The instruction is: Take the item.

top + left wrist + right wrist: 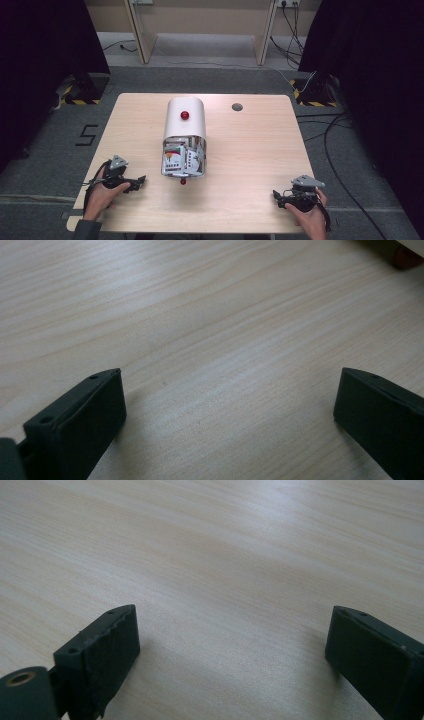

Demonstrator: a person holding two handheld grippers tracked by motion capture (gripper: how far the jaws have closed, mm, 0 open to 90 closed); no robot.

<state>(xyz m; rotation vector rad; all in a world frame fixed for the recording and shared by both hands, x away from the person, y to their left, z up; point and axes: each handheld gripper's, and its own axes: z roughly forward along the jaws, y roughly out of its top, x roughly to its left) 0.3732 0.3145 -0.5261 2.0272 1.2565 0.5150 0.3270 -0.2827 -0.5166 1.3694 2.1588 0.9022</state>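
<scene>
Two claws rest wide and empty: left claw [141, 179] near the table's [250, 150] front-left corner, right claw [276, 195] front-right. Between them, mid-table, the white cylindrical bin of packets [184, 135] lies untouched; nothing seems begun.

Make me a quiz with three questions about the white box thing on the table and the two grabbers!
1. Where does the white box stand?
A. mid-table, between the grippers
B. on the floor
C. at the table's right edge

2. What colour is the knob on the box's rolled-back lid?
A. blue
B. red
C. green

3. How do the jaws of the left gripper and right gripper stand?
A. clamped on a card
B. shut tight
C. wide open, with bare table between them

Answers: 1 A, the high view shows it mid-table; 2 B, the knob is red; 3 C, both gripper views show wood between the jaws.
</scene>
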